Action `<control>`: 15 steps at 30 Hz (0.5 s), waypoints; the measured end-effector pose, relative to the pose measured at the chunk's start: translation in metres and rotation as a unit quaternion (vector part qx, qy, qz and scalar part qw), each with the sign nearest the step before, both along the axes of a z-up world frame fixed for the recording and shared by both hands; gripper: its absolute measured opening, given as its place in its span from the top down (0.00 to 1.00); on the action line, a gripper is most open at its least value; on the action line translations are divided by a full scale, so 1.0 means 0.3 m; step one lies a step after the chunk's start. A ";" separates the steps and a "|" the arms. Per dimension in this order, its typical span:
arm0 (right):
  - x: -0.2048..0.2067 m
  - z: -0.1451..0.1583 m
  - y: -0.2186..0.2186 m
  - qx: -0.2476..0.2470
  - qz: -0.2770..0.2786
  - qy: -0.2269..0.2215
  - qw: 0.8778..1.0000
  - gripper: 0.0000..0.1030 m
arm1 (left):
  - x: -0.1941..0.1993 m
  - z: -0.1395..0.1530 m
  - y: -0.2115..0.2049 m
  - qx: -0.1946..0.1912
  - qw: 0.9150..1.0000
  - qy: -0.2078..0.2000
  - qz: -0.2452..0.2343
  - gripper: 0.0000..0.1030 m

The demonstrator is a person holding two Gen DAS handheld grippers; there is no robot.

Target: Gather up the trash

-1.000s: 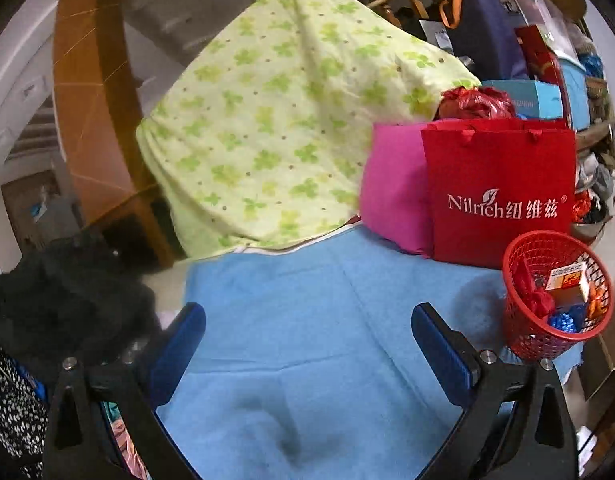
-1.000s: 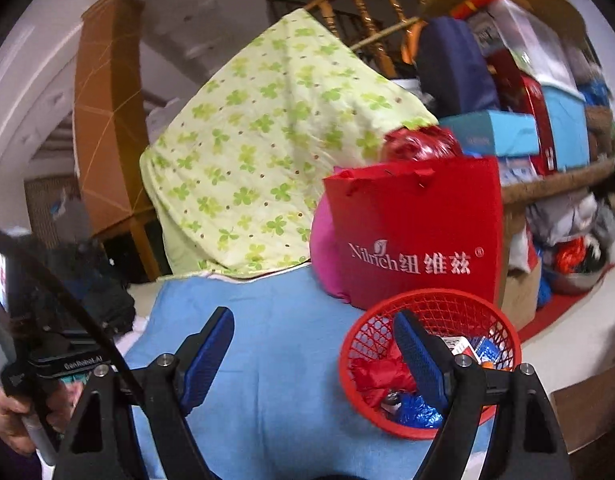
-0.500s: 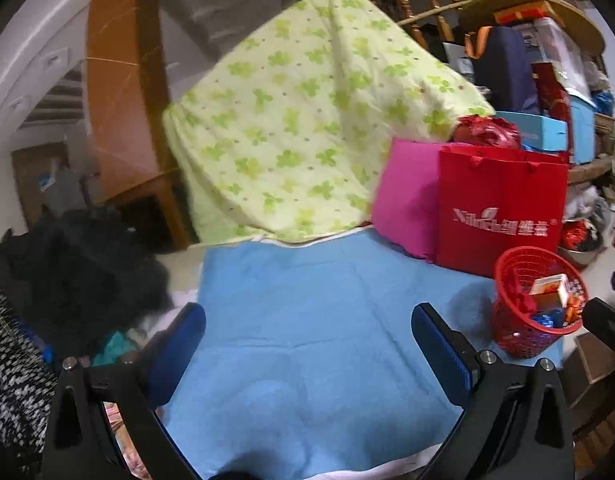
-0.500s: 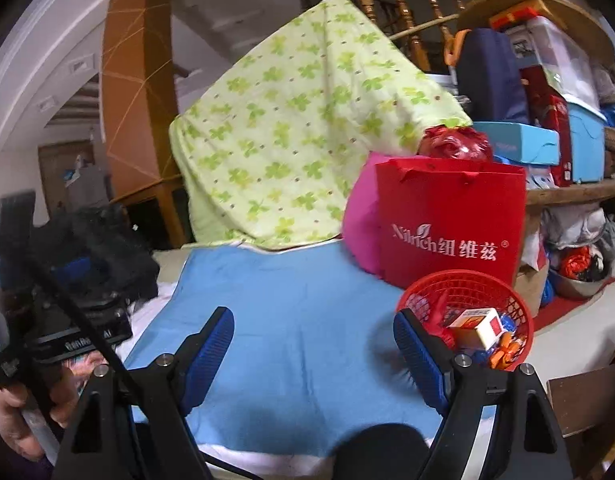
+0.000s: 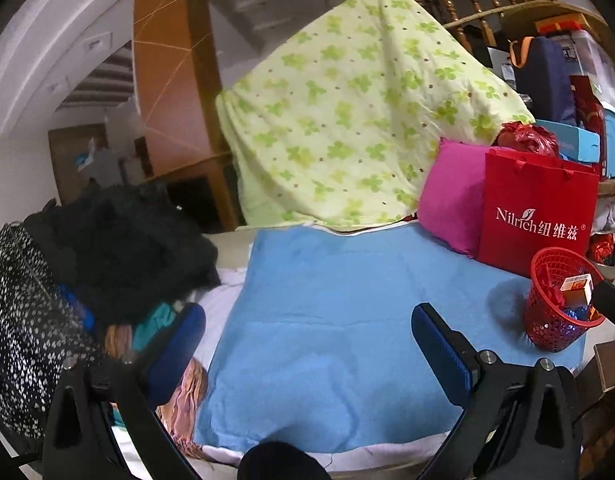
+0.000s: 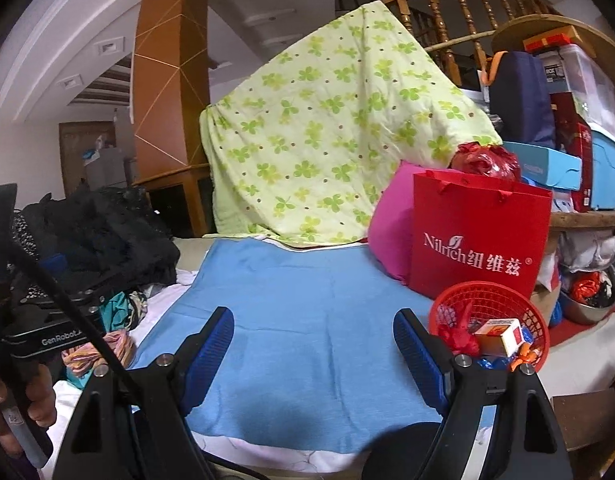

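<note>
Change of view: against the frames a second earlier, both cameras have drawn back and swung left; the round red plastic mesh basket (image 6: 489, 322) now sits at the lower right rather than between the right fingers.
Meaning for the task: the blue towelling cloth (image 5: 347, 320) shows no loose litter, so collection looks finished or nearly so, with both hands retreating.
Left gripper (image 5: 307, 340): jaws wide, nothing between them, above the cloth.
Right gripper (image 6: 313, 342): jaws wide and empty, just left of the basket.
Trash: a small orange-and-white carton (image 6: 501, 334), red crumpled wrappers and blue foil pieces lie inside the basket, which stands on the cloth's right corner, before the red paper shopping bag (image 6: 479, 240).
Hidden or cut off: the basket's bottom is screened by its contents and, in the right view, by a finger; the dark clothing heap (image 5: 119, 248) at left could conceal scraps; the left view clips the basket's right rim behind a dark object.
</note>
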State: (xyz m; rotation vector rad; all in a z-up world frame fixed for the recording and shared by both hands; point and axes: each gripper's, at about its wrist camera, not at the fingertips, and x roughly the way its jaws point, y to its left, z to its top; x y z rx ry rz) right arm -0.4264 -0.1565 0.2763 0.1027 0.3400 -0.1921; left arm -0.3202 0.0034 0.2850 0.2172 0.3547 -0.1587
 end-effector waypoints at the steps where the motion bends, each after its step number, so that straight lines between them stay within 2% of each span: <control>1: 0.000 0.001 0.008 -0.001 0.003 0.000 1.000 0.18 | -0.005 -0.001 0.012 -0.004 1.000 0.002 0.002 0.01; 9: 0.016 -0.011 0.057 -0.007 0.020 0.014 1.000 0.18 | -0.034 -0.008 0.075 -0.011 1.000 0.006 0.019 0.01; 15: 0.011 -0.023 0.090 -0.038 0.006 0.018 0.999 0.18 | -0.044 -0.017 0.091 -0.016 1.000 0.010 0.022 0.01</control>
